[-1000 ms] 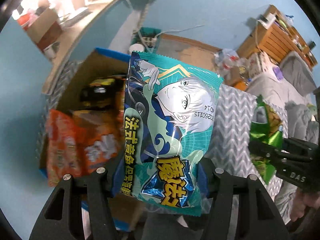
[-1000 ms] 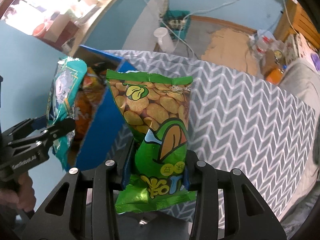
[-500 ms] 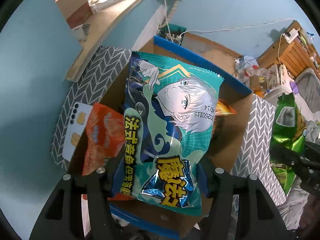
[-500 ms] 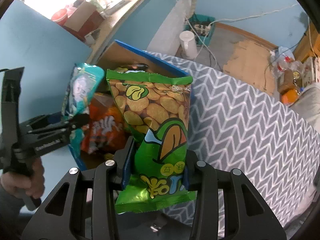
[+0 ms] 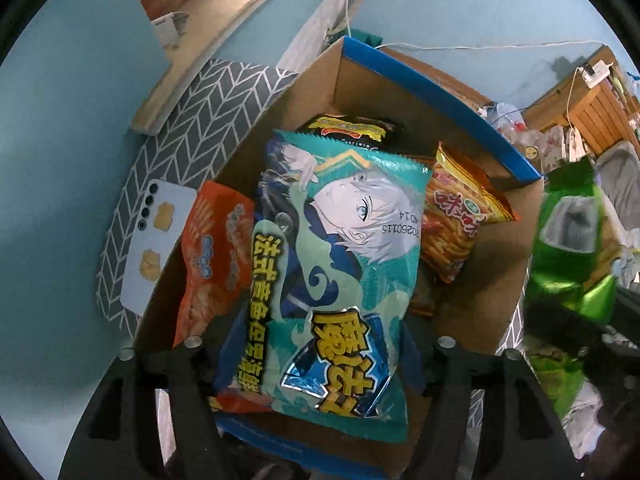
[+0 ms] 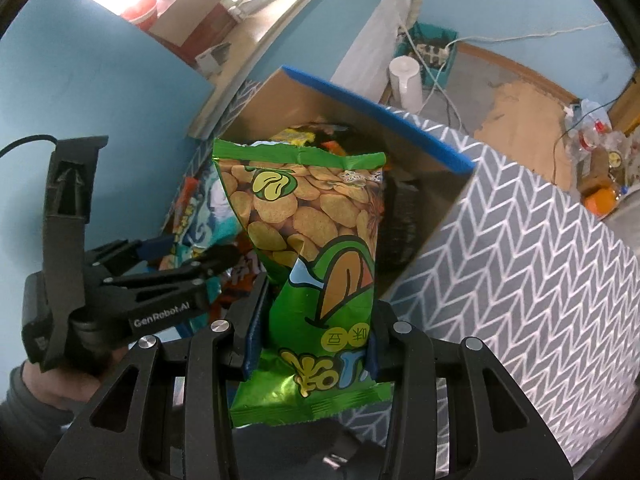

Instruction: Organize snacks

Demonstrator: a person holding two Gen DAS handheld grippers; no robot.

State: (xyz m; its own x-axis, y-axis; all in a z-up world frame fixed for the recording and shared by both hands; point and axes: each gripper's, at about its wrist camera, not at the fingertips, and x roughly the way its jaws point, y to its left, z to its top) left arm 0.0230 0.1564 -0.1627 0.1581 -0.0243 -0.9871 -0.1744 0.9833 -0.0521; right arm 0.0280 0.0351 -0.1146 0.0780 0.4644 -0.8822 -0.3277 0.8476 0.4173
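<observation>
My left gripper (image 5: 316, 356) is shut on a teal anime-print snack bag (image 5: 340, 264) and holds it over the open cardboard box with blue rims (image 5: 436, 92). Inside the box lie an orange bag (image 5: 216, 256), a yellow-red stick-snack bag (image 5: 460, 216) and a dark bag (image 5: 352, 130). My right gripper (image 6: 310, 356) is shut on a green bean-snack bag (image 6: 312, 256), held at the box's near right edge (image 6: 376, 112). The left gripper (image 6: 160, 276) shows at the left of the right wrist view; the green bag (image 5: 572, 256) shows at the right of the left wrist view.
The box sits on a grey chevron-patterned surface (image 6: 520, 248). A phone (image 5: 156, 240) lies on it left of the box. A wooden shelf (image 5: 208, 52) runs along the blue wall behind. Floor clutter, cables and a white jug (image 6: 406, 80) lie beyond.
Both grippers have moved toward the box. The teal bag now hangs over the box interior, and the green bag has come up to the box's edge.
</observation>
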